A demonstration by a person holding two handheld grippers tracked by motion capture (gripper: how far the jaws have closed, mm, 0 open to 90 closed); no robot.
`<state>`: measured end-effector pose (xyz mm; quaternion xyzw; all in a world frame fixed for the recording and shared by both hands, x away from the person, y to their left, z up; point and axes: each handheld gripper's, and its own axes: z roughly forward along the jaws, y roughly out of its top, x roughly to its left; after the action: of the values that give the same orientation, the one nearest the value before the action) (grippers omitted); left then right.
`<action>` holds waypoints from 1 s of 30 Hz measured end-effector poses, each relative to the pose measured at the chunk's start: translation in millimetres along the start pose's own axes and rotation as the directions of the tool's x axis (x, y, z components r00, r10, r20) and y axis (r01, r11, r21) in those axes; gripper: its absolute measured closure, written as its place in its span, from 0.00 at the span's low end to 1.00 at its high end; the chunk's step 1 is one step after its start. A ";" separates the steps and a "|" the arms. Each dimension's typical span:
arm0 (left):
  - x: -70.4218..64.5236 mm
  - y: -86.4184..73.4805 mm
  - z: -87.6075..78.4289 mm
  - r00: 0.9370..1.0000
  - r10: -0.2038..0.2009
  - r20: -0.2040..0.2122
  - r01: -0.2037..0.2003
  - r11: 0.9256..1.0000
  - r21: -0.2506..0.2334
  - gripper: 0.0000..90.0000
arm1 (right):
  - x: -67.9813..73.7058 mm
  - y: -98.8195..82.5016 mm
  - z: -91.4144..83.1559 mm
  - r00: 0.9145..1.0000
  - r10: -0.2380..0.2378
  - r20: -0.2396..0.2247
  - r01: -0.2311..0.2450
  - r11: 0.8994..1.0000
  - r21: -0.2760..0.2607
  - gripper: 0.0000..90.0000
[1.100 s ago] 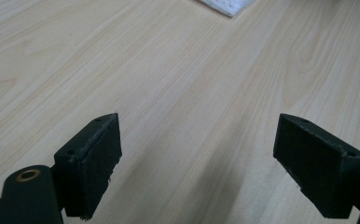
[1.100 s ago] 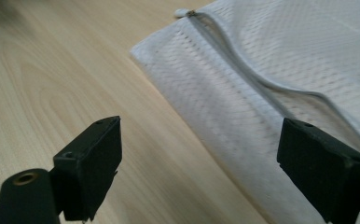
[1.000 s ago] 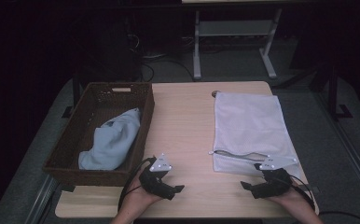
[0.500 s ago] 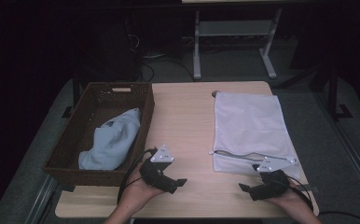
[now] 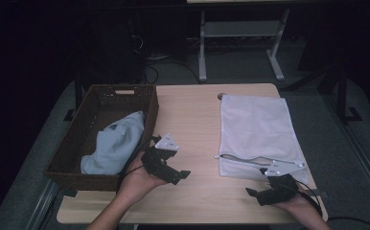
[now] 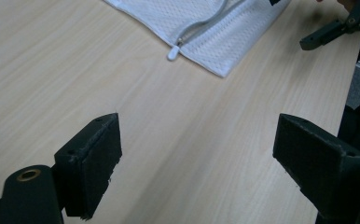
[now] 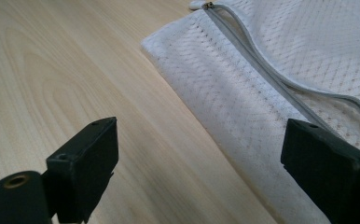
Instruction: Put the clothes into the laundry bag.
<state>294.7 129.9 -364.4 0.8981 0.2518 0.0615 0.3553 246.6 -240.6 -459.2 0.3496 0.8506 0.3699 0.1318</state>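
A white mesh bag lies flat on the right half of the table, its zipper running along the near end. My left gripper hovers open beside the basket, jaws pointing right toward the bag. In the left gripper view its jaws stand wide over bare wood, with the bag's corner and zipper pull ahead. My right gripper sits open just in front of the bag's near edge. Its own view shows the jaws spread across the bag's edge.
A brown wicker basket stands at the table's left with a light blue cloth bundled inside. Bare wood lies between basket and bag. The right gripper appears at the top right of the left gripper view.
My left gripper has moved away from the table's near edge, up alongside the basket. The right gripper has barely shifted. Both stay open.
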 end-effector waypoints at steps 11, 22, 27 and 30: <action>32.8 11.9 -22.4 0.999 -0.030 -0.038 0.031 0.999 0.021 0.16 | -2.4 -1.0 0.6 1.000 0.005 0.006 -0.005 1.000 -0.001 0.11; 67.4 13.2 -52.0 0.993 -0.045 -0.107 0.049 0.998 0.043 0.16 | -3.7 -1.6 0.2 1.000 0.013 0.006 -0.013 1.000 -0.008 0.10; 89.9 7.2 -67.0 0.986 -0.066 -0.153 0.075 0.996 0.052 0.16 | -5.2 -1.8 -0.1 1.000 0.024 0.007 -0.024 1.000 -0.014 0.10; 98.5 3.8 -70.1 0.983 -0.071 -0.168 0.081 0.995 0.054 0.16 | -5.3 -1.9 -0.1 1.000 0.025 0.006 -0.025 1.000 -0.013 0.10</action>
<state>361.3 218.9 -316.8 0.8899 0.3163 0.1148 0.3079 249.5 -245.2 -460.8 0.3606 0.8434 0.3759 0.1321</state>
